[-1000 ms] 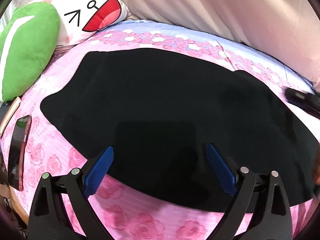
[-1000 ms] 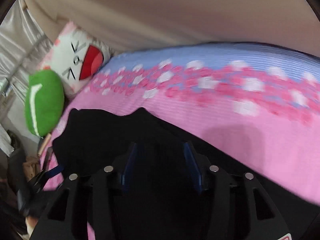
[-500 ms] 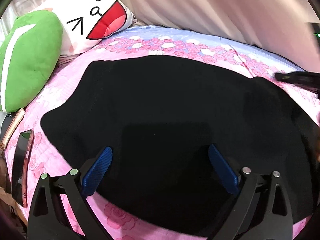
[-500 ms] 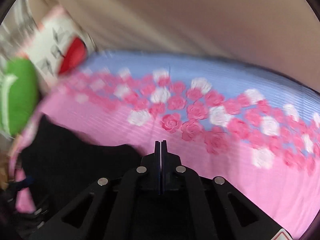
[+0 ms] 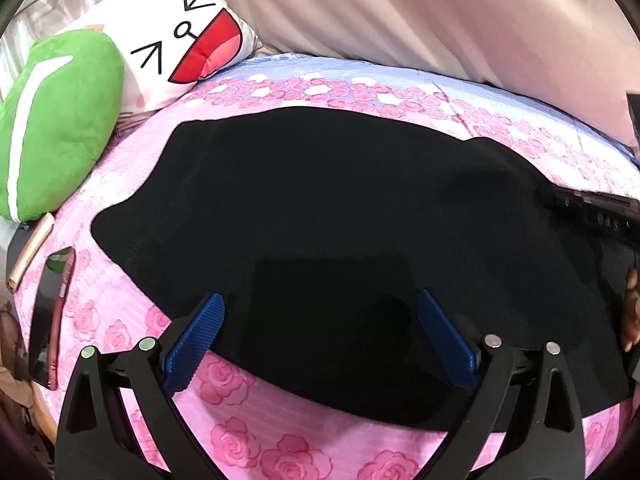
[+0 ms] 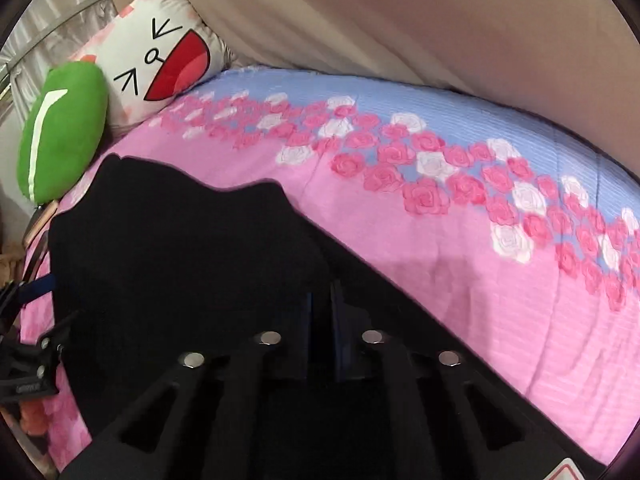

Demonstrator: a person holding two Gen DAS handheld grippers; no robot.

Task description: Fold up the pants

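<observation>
Black pants [image 5: 320, 216] lie spread flat on a pink rose-print bedspread [image 5: 248, 408]. My left gripper [image 5: 320, 332] is open, its blue pads [image 5: 192, 336] hovering over the near edge of the pants, holding nothing. In the right wrist view the pants [image 6: 180, 248] fill the lower left. My right gripper [image 6: 320, 312] sits low over the pants with its jaws nearly together, a narrow gap between them; I cannot see cloth caught in it. The right gripper also shows at the right edge of the left wrist view [image 5: 596, 212].
A green plush cushion [image 5: 52, 120] and a white face-print pillow [image 5: 176, 36] lie at the bed's left end. A phone [image 5: 48, 312] and a thin pink case [image 5: 32, 248] lie at the left edge. A beige curtain [image 5: 400, 12] hangs behind the bed.
My right gripper closed from open to shut, then opened a sliver, and dropped back over the pants. The left gripper stayed open and edged forward slightly.
</observation>
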